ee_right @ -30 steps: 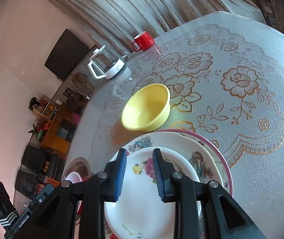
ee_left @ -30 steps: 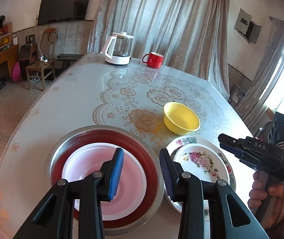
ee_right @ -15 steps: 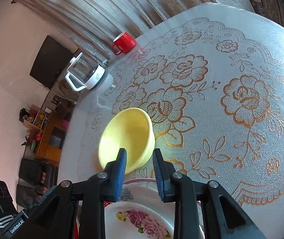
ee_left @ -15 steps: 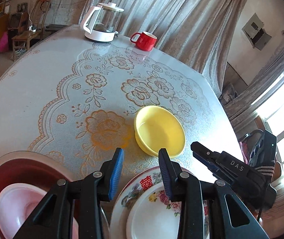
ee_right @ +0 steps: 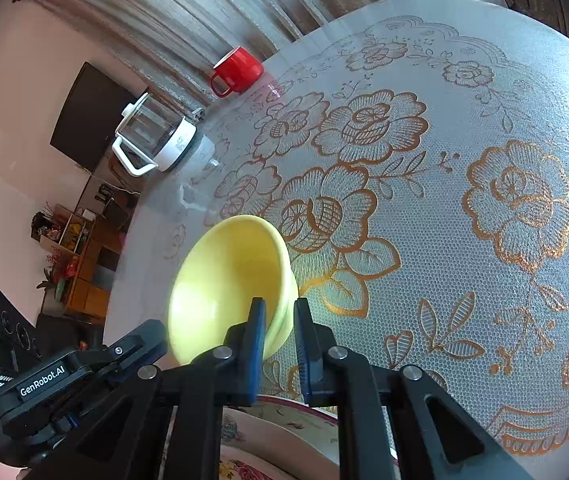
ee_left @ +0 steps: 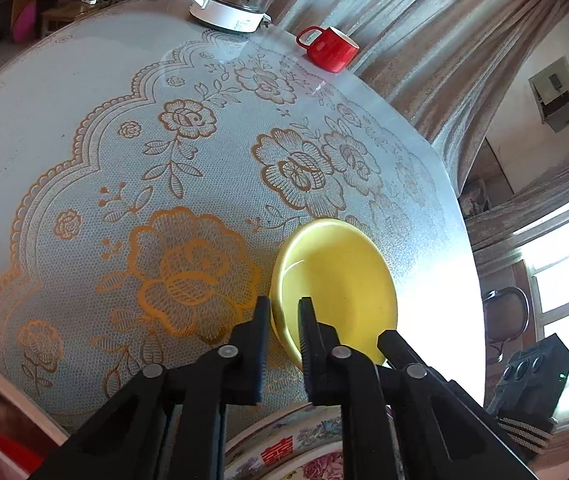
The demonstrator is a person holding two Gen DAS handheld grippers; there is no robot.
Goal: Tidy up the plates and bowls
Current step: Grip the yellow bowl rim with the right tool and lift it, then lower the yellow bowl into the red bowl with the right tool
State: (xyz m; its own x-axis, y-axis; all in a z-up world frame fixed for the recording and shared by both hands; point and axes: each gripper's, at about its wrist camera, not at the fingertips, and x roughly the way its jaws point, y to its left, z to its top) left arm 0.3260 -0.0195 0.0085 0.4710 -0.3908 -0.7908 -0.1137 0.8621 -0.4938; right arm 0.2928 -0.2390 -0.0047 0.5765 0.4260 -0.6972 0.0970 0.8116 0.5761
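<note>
Both tools have just closed on the yellow bowl (ee_left: pixel 336 288) on the table (ee_left: pixel 64 120): the left tool (ee_left: pixel 283 312) grips its left rim, the right tool (ee_right: pixel 279 316) its right rim, just beyond the flowered plates (ee_left: pixel 304 452).

bright daylight from window (ee_left: pixel 564 276), blown-out glare on table (ee_left: pixel 436 320), fisheye warp w/ dark corners

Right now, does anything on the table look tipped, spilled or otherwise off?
Nothing spilled or broken. The yellow bowl is the one odd thing: both the left claw and the right claw are clamped on its rim, and it looks tilted on the table.
</note>
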